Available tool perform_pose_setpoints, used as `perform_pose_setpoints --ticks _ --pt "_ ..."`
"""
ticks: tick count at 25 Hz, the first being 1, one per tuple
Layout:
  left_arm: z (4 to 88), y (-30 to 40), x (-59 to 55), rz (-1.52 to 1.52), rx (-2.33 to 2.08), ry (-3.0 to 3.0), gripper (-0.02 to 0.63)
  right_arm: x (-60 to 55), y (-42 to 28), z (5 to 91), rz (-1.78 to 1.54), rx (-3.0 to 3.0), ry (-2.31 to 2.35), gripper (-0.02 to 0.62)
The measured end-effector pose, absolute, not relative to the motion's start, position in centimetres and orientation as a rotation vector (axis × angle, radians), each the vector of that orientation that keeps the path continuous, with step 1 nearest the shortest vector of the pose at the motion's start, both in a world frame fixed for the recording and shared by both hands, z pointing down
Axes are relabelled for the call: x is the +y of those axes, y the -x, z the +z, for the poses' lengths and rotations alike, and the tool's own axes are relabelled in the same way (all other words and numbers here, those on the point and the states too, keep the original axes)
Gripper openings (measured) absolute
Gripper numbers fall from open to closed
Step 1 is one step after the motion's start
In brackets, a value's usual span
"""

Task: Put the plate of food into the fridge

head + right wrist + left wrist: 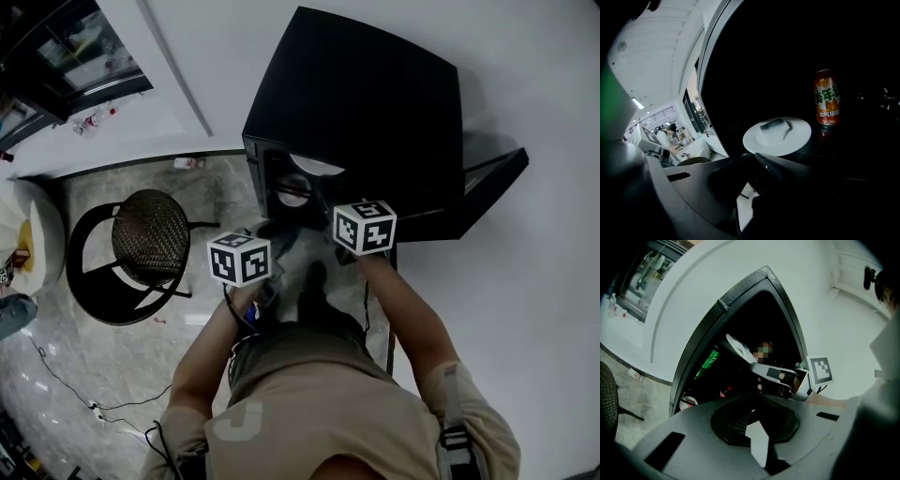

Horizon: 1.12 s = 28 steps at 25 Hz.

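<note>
From the head view, the small black fridge [375, 112] stands open, with the round white plate of food [316, 166] just inside. In the left gripper view, the left claw [754, 401] is pinched shut on nothing (no job for it yet). In the right gripper view, the right claw [757, 158] squeezes the plate's near rim, beside a tall orange can [827, 98]. It is best to keep the plate flat, miss the can, and let go once the plate sits down.

The fridge [375, 103] has a black, finely textured shell with a dull sheen. The plate [799, 136] looks like smooth, glossy white ceramic, and the can [828, 97] like shiny printed metal. The floor [56, 375] is polished veined stone, and the stool [150, 236] has a woven seat.
</note>
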<state>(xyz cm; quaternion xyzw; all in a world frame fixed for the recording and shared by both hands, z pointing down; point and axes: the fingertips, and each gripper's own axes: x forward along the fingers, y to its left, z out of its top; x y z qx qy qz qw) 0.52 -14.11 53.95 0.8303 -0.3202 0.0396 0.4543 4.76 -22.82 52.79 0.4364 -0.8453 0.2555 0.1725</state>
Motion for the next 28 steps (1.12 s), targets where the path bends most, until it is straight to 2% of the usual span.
perform_pose_setpoints --ticks 28 --pt "54.5 0.4 -14.0 0.1 -0.813 -2.027 0.023 -25.2 -3.1 52.7 0.715 -2.424 -1.247 0.029"
